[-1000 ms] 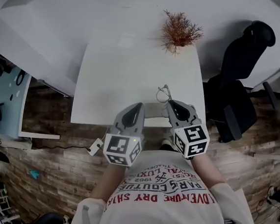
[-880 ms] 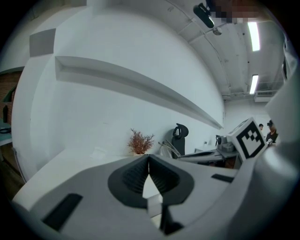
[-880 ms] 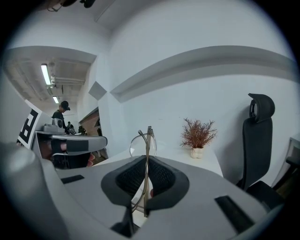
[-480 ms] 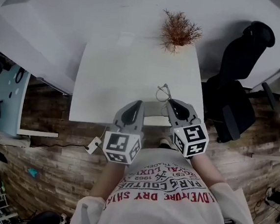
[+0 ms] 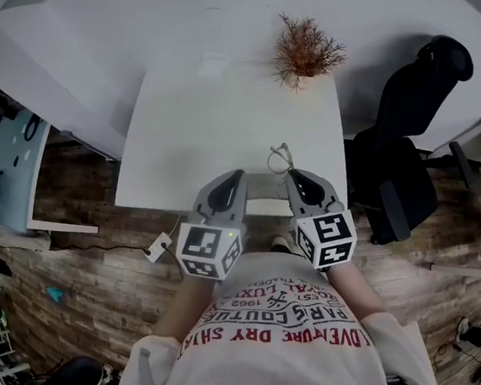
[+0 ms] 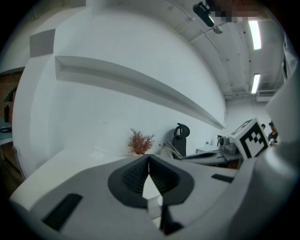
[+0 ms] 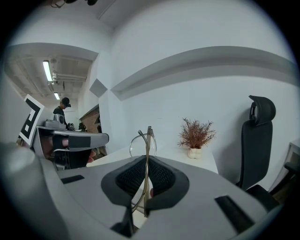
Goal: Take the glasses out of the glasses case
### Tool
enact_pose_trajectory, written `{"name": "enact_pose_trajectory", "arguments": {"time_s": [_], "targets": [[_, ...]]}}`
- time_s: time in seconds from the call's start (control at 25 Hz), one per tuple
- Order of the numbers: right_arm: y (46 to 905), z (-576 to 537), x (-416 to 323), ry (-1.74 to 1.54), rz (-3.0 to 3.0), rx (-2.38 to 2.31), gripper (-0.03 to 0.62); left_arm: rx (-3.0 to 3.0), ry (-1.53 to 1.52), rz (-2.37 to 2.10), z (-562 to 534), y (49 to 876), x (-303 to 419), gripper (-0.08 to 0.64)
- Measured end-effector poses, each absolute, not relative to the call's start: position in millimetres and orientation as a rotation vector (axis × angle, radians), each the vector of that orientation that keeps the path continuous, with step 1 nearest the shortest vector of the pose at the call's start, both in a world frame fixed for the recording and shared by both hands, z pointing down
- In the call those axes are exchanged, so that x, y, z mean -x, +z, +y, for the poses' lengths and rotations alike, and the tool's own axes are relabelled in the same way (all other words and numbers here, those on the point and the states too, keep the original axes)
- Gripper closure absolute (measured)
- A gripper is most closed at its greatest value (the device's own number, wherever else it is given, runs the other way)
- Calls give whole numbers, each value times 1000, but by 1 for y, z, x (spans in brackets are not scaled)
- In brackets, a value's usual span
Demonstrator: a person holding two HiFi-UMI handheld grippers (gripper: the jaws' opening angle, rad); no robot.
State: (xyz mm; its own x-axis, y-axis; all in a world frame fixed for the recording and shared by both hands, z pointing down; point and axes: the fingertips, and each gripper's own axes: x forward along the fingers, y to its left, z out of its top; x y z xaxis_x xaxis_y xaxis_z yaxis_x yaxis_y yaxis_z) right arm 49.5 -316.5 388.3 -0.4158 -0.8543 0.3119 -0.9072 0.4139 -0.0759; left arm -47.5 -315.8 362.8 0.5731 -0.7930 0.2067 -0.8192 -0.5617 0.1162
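Your right gripper [image 7: 147, 159] grips the glasses [image 7: 149, 133], frame upright, over the near edge of the table [image 5: 231, 119]. The glasses case [image 5: 264, 188] lies just left of it, with your clenched left gripper [image 6: 149, 159] alongside.

grippers: 2 (left gripper [image 6: 149, 161], right gripper [image 7: 146, 161])
glasses [image 7: 142, 139]: 1 pr
table [image 5: 213, 125]: 1
potted plant [image 5: 304, 54]: 1
office chair [image 5: 412, 119]: 1

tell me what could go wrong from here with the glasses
1. The jaws of the right gripper pinch the glasses by thin wire only, so the frame could twist, bend or slip out.
2. The glasses case lies at the near edge of the table. If it shifts, it might go over.
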Motion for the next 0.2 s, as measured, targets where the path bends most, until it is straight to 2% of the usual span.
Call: {"name": "enact_pose_trajectory", "arguments": {"time_s": [0.2], "targets": [[388,-320,-55,336,-2436,-1555,566,-2607,191,-1345,-319,363,42,552]]}}
